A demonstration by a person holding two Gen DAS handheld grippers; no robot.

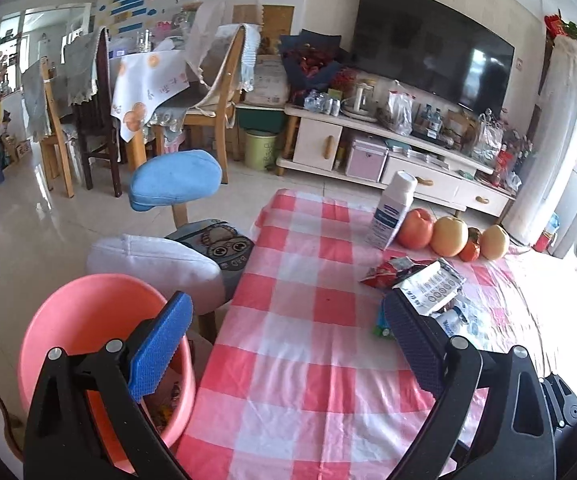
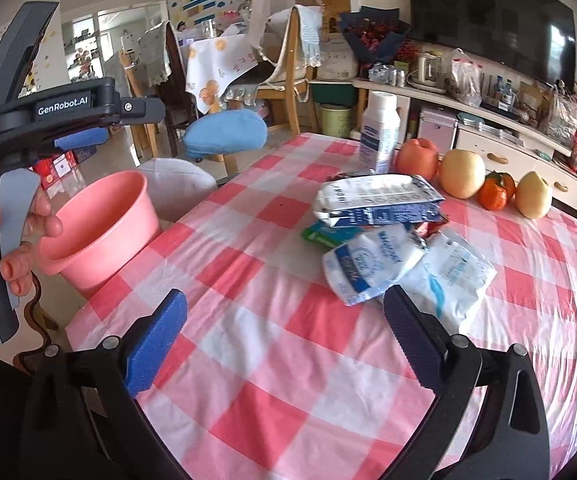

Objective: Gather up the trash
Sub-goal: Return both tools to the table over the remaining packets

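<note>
Wrappers (image 2: 392, 240) on tablecloth (image 2: 248, 280), just beyond spread right gripper (image 2: 284, 340) jaws.

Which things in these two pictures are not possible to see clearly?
- Pink bin contents: left wrist view, the left tool and the rim cover them.
- Red wrapper: right wrist view, mostly buried under white packets.
- Print on the white bottle: too small in both views.

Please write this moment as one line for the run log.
left tongs: open, empty | right tongs: open, empty | wrappers: on table | pink bin: beside table
</note>
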